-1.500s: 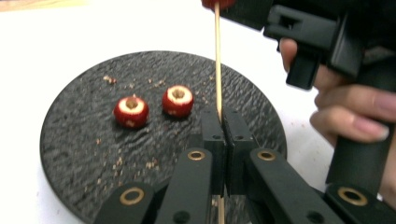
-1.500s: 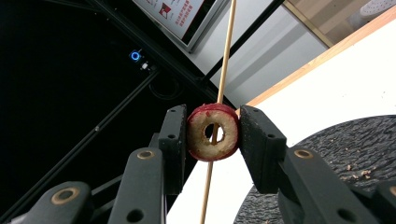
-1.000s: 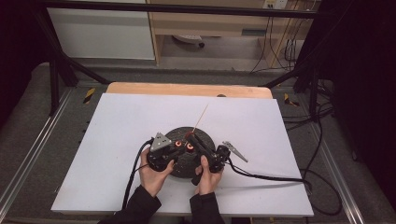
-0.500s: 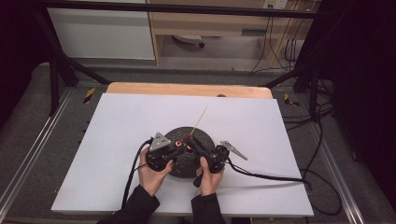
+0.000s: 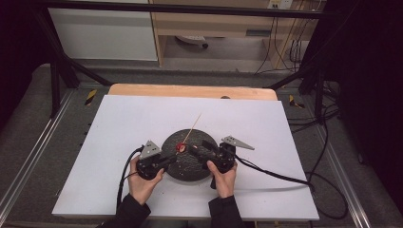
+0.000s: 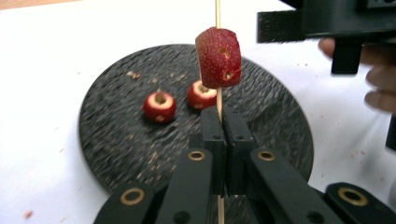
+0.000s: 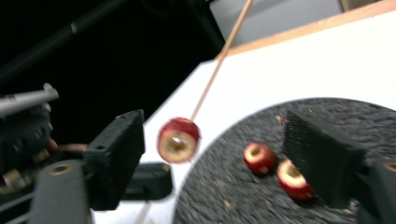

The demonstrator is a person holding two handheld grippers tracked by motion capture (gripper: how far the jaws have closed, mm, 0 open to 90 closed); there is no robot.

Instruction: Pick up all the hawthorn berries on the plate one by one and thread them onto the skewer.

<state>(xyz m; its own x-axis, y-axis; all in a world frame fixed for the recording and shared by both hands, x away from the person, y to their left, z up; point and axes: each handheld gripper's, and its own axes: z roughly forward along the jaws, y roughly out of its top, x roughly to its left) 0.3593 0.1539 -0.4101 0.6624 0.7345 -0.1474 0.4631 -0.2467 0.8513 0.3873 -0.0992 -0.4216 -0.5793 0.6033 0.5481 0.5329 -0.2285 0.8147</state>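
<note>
high view: white surface [image 5: 119, 142] with wooden far edge carries a black plate [image 5: 190, 167]; left gripper [image 5: 167, 161] clenched on a skewer [image 5: 192, 127], right gripper [image 5: 202, 147] released, jaws just opening

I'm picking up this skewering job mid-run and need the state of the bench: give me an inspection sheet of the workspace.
Surface: white table top, red crumbs scattered on it near the plate.
Job's things: wooden skewer with one red fruit piece threaded on it; two more cored red pieces lie on the dark round plate.
Clutter: crumbs on the plate; nothing else seen.
Grippers: left gripper shut on the skewer below the threaded piece; right gripper open, its jaws just opened, the threaded piece between the fingers untouched.
Cables: black cable trails right across the table; another loops by the left hand.
Surroundings: wooden board edge, black frame, white cabinet, floor cables.
</note>
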